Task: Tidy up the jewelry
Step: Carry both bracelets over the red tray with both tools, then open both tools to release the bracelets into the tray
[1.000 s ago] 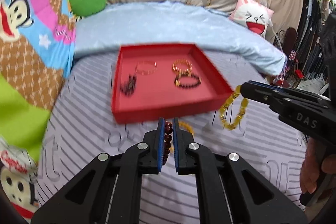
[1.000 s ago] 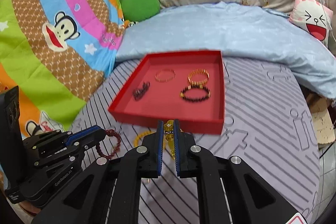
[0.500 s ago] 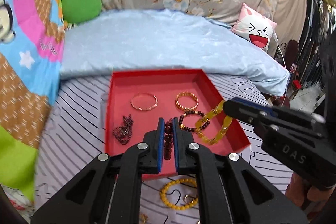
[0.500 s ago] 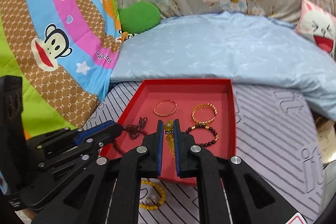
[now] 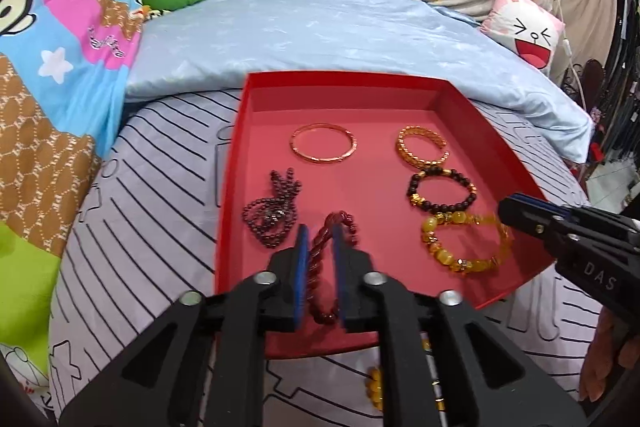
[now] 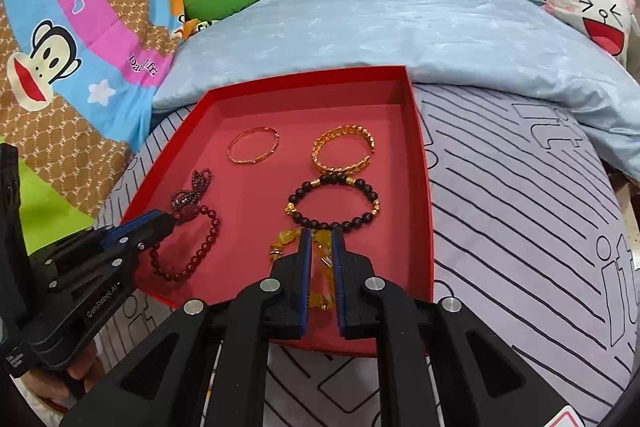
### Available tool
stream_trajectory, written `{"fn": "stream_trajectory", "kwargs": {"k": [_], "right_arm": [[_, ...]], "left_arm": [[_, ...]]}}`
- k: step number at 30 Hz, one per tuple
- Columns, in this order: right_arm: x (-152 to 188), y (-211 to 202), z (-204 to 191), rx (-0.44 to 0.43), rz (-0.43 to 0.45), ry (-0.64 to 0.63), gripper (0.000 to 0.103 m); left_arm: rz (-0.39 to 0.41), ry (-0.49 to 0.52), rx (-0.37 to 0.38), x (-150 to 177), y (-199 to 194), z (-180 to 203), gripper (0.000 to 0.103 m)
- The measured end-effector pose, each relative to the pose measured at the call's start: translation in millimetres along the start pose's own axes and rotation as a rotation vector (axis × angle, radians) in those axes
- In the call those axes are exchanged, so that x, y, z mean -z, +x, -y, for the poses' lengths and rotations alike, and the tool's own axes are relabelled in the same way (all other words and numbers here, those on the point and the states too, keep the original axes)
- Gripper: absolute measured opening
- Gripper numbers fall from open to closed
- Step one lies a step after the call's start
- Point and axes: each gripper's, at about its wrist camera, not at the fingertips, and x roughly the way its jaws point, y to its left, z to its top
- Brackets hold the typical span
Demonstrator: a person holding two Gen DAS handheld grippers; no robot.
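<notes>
A red tray (image 5: 352,83) (image 6: 420,163) lies on the striped bed cover. My left gripper (image 5: 320,239) (image 6: 170,223) is low over the tray's near left part, its jaws a little apart around a dark red bead bracelet (image 5: 320,263) (image 6: 200,247) that rests on the tray floor. My right gripper (image 6: 321,243) (image 5: 506,211) is over the near right part, jaws slightly apart around a yellow bead bracelet (image 5: 460,243) (image 6: 320,267) lying in the tray.
In the tray lie a thin gold bangle (image 5: 323,147), a gold chain bracelet (image 5: 420,147), a black bead bracelet (image 5: 440,191) and a dark purple bead strand (image 5: 272,215). A yellow bead piece (image 5: 376,387) lies on the cover in front of the tray. Blue quilt (image 5: 320,35) behind.
Both grippers moved forward and down over the tray with their bracelets. Their jaws have eased apart and both bracelets now rest on the tray floor.
</notes>
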Motion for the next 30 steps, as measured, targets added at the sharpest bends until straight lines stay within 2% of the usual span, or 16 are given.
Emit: {"fn": "stream_trajectory", "kwargs": {"k": [1, 2, 3, 5, 10, 14, 21, 24, 30], "right_arm": [[1.0, -1.9, -1.6, 0.018, 0.013, -0.011, 0.021], [1.7, -4.7, -2.9, 0.032, 0.026, -0.019, 0.03], [1.4, -6.7, -3.5, 0.035, 0.033, -0.022, 0.035], [1.0, -14.8, -4.5, 0.026, 0.048, -0.025, 0.036], [3.5, -33.2, -8.8, 0.009, 0.071, -0.027, 0.037], [15.1, -42.6, -18.2, 0.001, 0.065, -0.049, 0.038], [44.5, -45.7, -32.5, -0.017, 0.016, -0.072, 0.038], [56.6, -41.0, -35.4, -0.052, -0.02, -0.053, 0.038], [70.8, -33.9, -42.2, -0.039, -0.042, -0.05, 0.038]], "left_arm": [[0.011, -0.006, -0.01, 0.2, -1.6, -1.7, 0.035], [0.027, -0.015, -0.022, -0.3, -4.8, -3.4, 0.042], [0.049, -0.021, -0.032, -0.8, -9.4, -4.6, 0.044], [0.072, -0.024, -0.038, -2.8, -17.4, -6.7, 0.048], [0.097, -0.028, -0.069, -1.8, -37.2, -11.9, 0.049], [0.099, -0.026, -0.107, 11.4, -49.3, -15.7, 0.049], [0.049, -0.06, -0.119, 46.1, -56.5, -24.2, 0.049], [0.035, -0.066, -0.13, 61.9, -58.5, -25.2, 0.049], [-0.003, -0.091, -0.118, 90.4, -62.2, -29.0, 0.049]]}}
